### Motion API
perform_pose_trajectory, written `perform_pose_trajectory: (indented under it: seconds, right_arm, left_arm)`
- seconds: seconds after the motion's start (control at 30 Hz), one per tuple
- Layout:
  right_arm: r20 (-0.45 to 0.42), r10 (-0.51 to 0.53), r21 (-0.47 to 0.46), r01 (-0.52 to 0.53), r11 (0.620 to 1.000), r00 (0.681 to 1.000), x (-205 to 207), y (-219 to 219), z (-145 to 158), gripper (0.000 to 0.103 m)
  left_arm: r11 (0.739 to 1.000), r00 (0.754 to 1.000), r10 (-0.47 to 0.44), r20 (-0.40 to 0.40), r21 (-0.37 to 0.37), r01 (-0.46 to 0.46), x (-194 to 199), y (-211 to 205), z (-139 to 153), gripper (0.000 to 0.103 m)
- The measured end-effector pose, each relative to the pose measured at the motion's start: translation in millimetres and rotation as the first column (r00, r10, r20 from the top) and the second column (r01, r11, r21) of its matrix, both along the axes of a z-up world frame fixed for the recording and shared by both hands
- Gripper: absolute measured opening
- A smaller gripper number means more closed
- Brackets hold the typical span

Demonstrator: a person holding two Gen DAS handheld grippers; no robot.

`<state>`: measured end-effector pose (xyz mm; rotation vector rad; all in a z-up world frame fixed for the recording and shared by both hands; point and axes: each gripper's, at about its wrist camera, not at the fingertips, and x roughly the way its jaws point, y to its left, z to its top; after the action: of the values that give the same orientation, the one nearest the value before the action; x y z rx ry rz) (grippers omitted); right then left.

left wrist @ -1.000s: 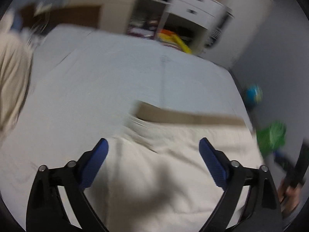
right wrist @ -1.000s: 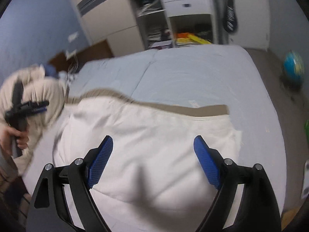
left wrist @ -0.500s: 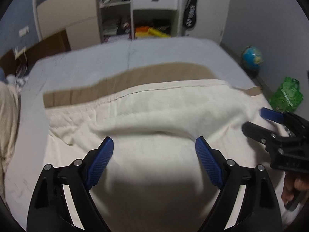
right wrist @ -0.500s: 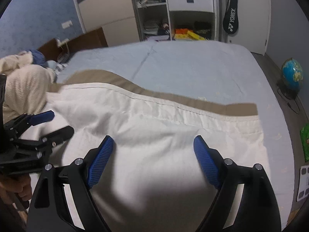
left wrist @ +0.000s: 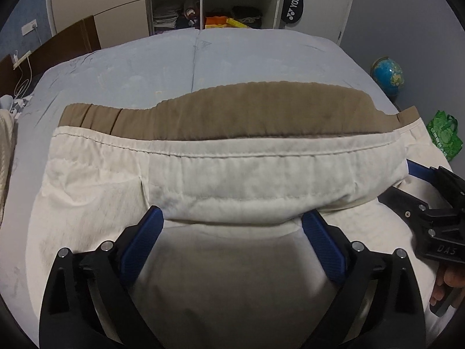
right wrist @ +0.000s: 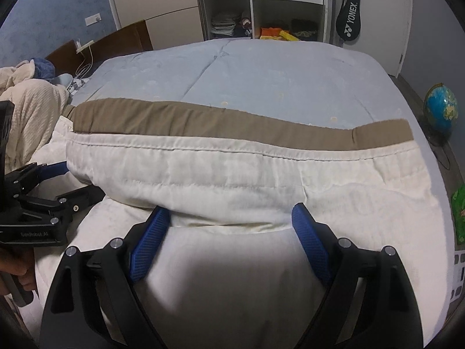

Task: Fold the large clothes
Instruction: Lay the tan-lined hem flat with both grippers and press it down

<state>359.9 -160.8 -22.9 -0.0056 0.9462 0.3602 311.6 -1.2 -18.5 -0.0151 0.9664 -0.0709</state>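
Note:
A large cream garment (left wrist: 232, 174) with a brown band (left wrist: 261, 116) along its far edge lies spread across the light blue bed (left wrist: 203, 58). A thick folded roll of it (right wrist: 232, 180) runs from side to side. My left gripper (left wrist: 232, 218) hovers over the cream cloth, its jaws opening, with the roll's near edge just at its blue fingertips (left wrist: 154, 218) and no pad pressing. My right gripper (right wrist: 229, 212) stands open over the same roll further right. Each gripper shows in the other's view: the right gripper (left wrist: 430, 192), the left gripper (right wrist: 43, 192).
A beige knitted blanket (right wrist: 32, 107) is heaped at the bed's left. On the floor to the right stand a globe (right wrist: 440, 107) and a green bag (left wrist: 444, 136). Open wardrobe shelves (right wrist: 226, 23) and a racket bag (right wrist: 348, 20) stand behind the bed.
Both grippers have come down closer to the cream cloth. The left view has swung round to face across the bed, and the folded roll now reaches both pairs of fingertips.

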Motion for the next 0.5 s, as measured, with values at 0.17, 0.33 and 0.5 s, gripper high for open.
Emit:
perform_pose_trajectory:
  seconds: [0.17,0.33,0.5]
  right_arm:
    - [0.005,-0.011,0.01,0.011,1.0,1.0,4,-1,-10,0.083]
    - [0.019,-0.015,0.009,0.014,1.0,1.0,4,1,-17,0.084]
    - [0.028,-0.016,0.0,0.016,1.0,0.999,7,6,-20,0.085]
  left_arm:
    - [1.0,1.0,0.008,0.008,0.0,-0.008,8,-2,-9,0.096]
    - [1.0,1.0,0.012,0.026,-0.003,-0.012,15,-5,-16,0.097]
    - [1.0,0.999,0.015,0.043,0.0,-0.015,11,-5,-21,0.098]
